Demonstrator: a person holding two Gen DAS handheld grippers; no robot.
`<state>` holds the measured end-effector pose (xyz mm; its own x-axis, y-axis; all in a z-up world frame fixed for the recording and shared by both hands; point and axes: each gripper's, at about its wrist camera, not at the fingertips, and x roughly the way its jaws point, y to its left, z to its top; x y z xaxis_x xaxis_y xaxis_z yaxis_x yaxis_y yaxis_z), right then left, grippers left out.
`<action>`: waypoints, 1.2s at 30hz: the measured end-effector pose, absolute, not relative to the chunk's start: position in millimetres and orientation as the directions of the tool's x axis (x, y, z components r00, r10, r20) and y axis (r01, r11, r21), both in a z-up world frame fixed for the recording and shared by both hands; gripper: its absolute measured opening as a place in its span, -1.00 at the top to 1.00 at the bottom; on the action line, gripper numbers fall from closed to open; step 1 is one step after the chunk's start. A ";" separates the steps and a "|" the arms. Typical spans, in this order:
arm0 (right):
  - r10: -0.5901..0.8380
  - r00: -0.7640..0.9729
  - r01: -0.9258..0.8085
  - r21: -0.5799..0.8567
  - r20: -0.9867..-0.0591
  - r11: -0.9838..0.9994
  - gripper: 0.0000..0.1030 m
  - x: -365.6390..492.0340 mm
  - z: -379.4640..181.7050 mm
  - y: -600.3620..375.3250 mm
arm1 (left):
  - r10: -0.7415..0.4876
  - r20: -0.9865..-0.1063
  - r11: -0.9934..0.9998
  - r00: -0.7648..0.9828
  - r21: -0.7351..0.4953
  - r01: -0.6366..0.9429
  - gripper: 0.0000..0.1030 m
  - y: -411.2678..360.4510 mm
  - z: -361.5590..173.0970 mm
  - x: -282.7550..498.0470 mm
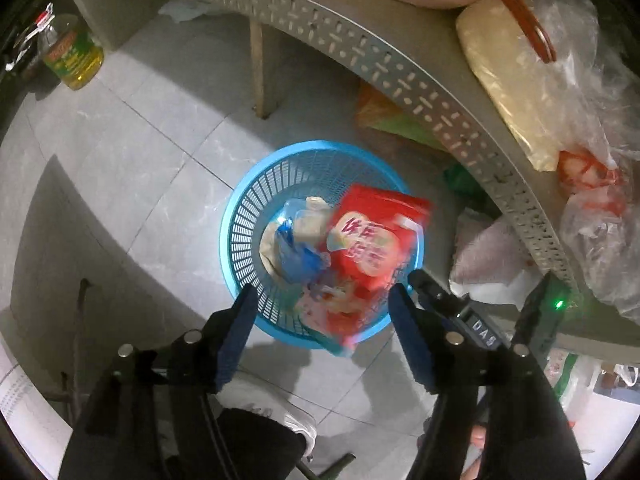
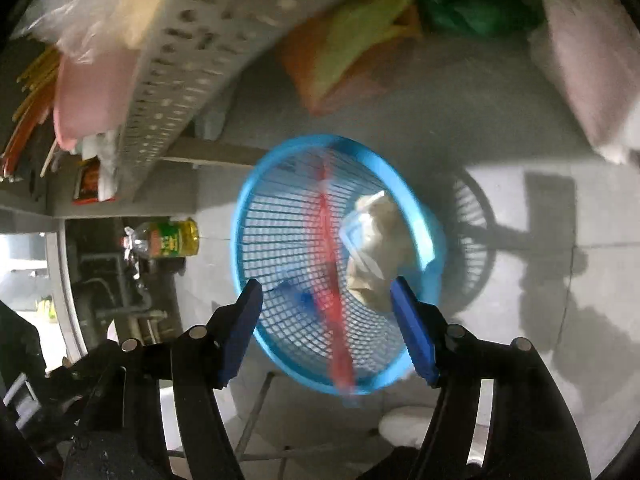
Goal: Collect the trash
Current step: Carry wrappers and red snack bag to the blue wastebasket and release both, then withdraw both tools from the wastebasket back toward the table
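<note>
A blue mesh basket (image 1: 240, 208) (image 2: 256, 184) stands on the tiled floor below both grippers. Inside lie crumpled beige paper (image 1: 312, 220) (image 2: 380, 240) and a blue wrapper (image 1: 296, 256) (image 2: 300, 300). A red snack packet (image 1: 372, 248) hangs blurred over the basket's mouth, and in the right wrist view the red snack packet (image 2: 332, 280) shows edge-on as a streak. No pad touches it. My left gripper (image 1: 323, 292) is open above the basket. My right gripper (image 2: 326, 285) is open too, and in the left wrist view the right gripper (image 1: 480, 284) sits close beside the left one.
A grey perforated shelf rail (image 1: 360, 48) arcs above the basket, with plastic bags (image 1: 560, 80) on the shelf. Orange and green bags (image 1: 380, 112) lie on the floor under it. An oil bottle (image 1: 72, 56) stands far left. A white shoe (image 1: 272, 404) is near the basket.
</note>
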<state>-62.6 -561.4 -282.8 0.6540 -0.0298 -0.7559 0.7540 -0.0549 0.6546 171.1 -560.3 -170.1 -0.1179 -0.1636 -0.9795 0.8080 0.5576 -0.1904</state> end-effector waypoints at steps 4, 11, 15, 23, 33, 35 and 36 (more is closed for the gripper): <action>-0.054 0.640 0.767 0.642 -0.766 -0.005 -0.25 -78.1 -272.4 -545.1 | -0.198 -0.972 0.546 -0.126 -0.216 0.810 -0.28 -551.0 -148.7 173.8; -0.071 0.622 0.781 0.613 -0.780 0.121 -0.20 -87.8 -254.8 -530.6 | -0.344 -0.936 0.473 -0.082 -0.248 0.846 -0.28 -514.8 -56.1 171.4; -0.061 0.609 0.777 0.580 -0.791 0.245 0.29 -52.7 -247.9 -536.6 | -0.430 -0.903 0.448 -0.020 -0.233 0.863 -0.28 -454.1 11.0 168.2; 0.013 0.444 0.730 0.370 -0.896 0.574 0.79 58.2 -263.7 -543.0 | -0.549 -0.821 0.559 0.158 -0.221 0.799 -0.28 -246.2 93.5 167.1; 0.109 -0.100 0.744 -0.002 -0.989 0.668 0.89 89.5 -391.3 -580.7 | -0.533 -0.763 0.821 0.366 -0.363 0.440 -0.28 -21.5 86.9 161.7; 0.103 -0.153 0.728 -0.042 -0.983 0.684 0.89 98.5 -403.4 -581.3 | -0.521 -0.760 0.843 0.388 -0.388 0.372 -0.28 5.3 80.6 161.9; 0.106 -0.175 0.723 -0.055 -0.979 0.689 0.89 102.7 -410.5 -581.1 | -0.517 -0.762 0.849 0.390 -0.400 0.345 -0.28 14.8 76.9 163.3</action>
